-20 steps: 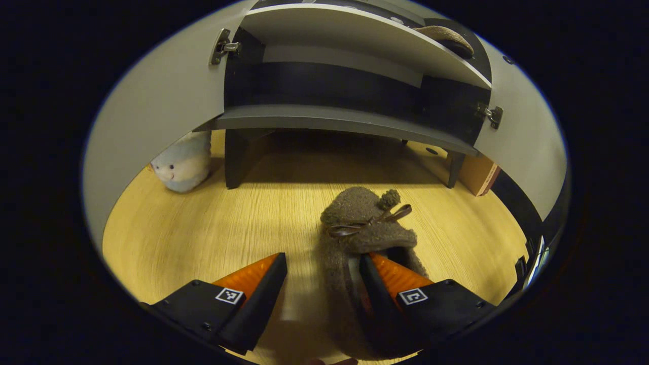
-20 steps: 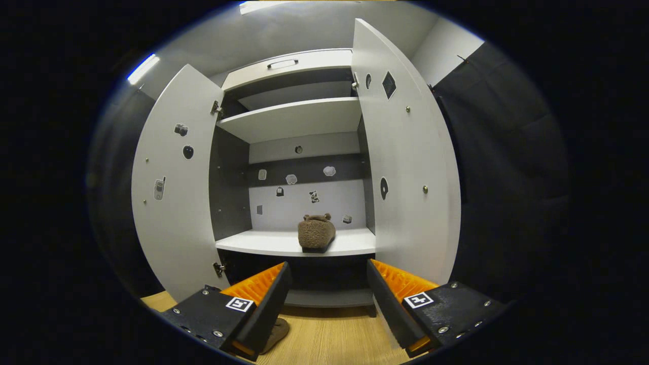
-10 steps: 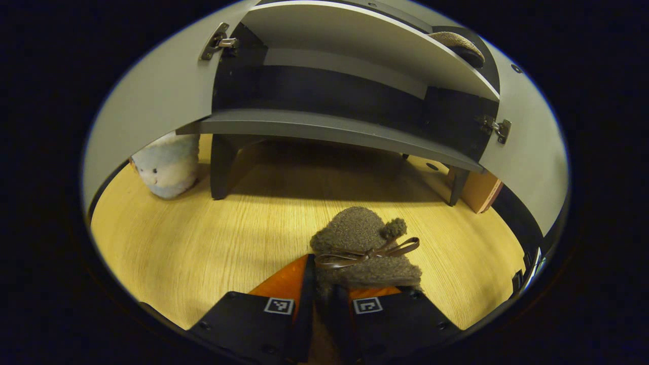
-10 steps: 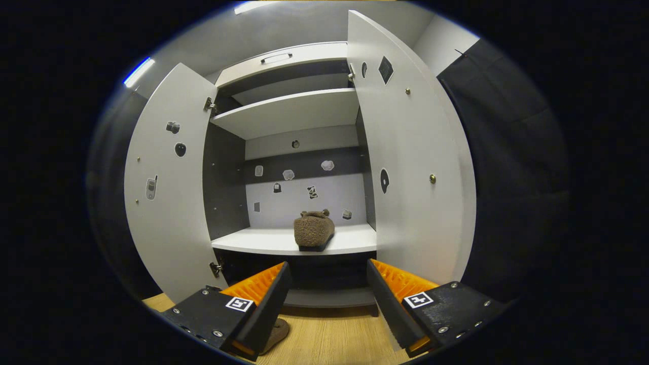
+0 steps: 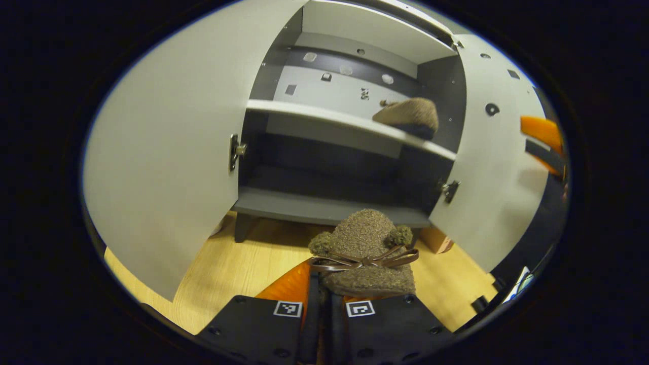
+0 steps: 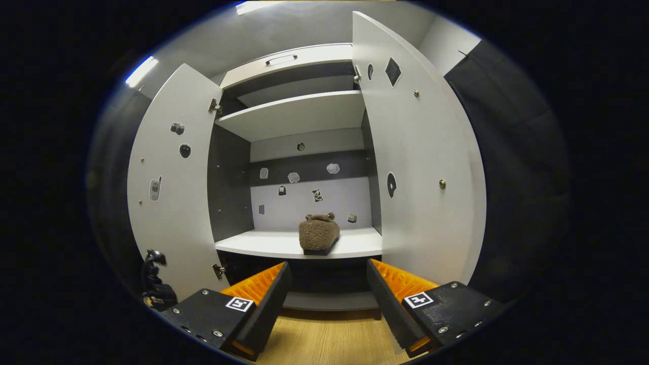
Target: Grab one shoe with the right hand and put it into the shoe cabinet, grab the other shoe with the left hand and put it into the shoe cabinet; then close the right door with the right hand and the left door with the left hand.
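My left gripper (image 5: 324,290) is shut on a brown fuzzy shoe (image 5: 366,253) with a thin bow, held off the floor in front of the shoe cabinet (image 5: 329,208). The matching shoe (image 5: 408,114) lies on the white middle shelf (image 5: 304,112), to the right. In the right gripper view that same shoe (image 6: 318,234) sits on the shelf (image 6: 263,244), straight ahead of my right gripper (image 6: 327,267), which is open and holds nothing. Both doors stand wide open: the left door (image 6: 167,203) and the right door (image 6: 421,177). The right gripper (image 5: 542,137) shows at the far right of the left gripper view.
Light wooden floor (image 5: 238,263) runs under the cabinet, which stands on short dark legs (image 5: 242,228). A cardboard box (image 5: 436,239) sits by the right door's foot. An upper shelf (image 6: 299,114) and a drawer with a handle (image 6: 281,59) are above. The left hand-held unit (image 6: 154,284) shows low beside the left door.
My left gripper went from open around the shoe on the floor to shut on it, then lifted it and tilted up toward the cabinet. The right gripper has barely moved.
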Motion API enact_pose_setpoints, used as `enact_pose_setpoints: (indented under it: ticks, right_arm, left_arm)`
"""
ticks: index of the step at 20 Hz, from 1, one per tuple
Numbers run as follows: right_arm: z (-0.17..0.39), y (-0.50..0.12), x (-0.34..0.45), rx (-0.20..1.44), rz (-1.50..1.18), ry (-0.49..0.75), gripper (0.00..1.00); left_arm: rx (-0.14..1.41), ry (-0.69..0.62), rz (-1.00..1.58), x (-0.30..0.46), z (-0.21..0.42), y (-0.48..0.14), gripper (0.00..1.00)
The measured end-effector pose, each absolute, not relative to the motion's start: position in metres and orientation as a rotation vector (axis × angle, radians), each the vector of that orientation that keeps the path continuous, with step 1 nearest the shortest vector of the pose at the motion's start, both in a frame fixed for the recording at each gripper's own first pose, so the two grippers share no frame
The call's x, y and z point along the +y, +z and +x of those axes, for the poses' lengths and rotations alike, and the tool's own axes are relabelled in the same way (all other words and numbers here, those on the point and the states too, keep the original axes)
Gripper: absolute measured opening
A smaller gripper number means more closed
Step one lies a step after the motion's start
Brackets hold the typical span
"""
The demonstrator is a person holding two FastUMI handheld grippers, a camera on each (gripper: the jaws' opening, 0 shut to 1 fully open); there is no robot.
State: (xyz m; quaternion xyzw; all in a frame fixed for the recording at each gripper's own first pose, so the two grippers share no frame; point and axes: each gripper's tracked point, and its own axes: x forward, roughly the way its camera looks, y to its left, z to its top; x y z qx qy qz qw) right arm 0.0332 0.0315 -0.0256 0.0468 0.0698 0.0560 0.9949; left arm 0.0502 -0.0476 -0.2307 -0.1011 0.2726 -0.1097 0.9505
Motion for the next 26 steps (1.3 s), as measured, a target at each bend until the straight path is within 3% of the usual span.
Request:
enact_pose_setpoints:
  ticks: [5,6,10,15,19,26]
  right_arm:
    - [0.028,-0.026,0.028,0.142,0.098,0.109,0.92]
    - [0.026,-0.026,0.026,0.142,0.097,0.108,0.92]
    - [0.019,-0.023,0.025,0.139,0.093,0.105,0.92]
    - [0.006,-0.026,0.027,0.153,0.109,0.097,0.92]
    - [0.002,-0.028,0.028,0.161,0.105,0.084,0.92]
    - [0.007,-0.033,0.028,0.175,0.101,0.077,0.92]
  left_arm:
    - [0.388,-0.161,-0.095,-0.045,0.102,-0.103,0.17]
    - [0.371,-0.144,-0.089,-0.046,0.143,-0.075,0.17]
    - [0.326,-0.147,-0.081,-0.054,0.217,-0.031,0.17]
    - [0.358,-0.128,-0.153,-0.063,0.310,-0.043,0.19]
    - [0.486,-0.102,-0.184,-0.070,0.378,-0.082,0.19]
    - [0.653,-0.004,-0.120,-0.055,0.429,-0.138,0.21]
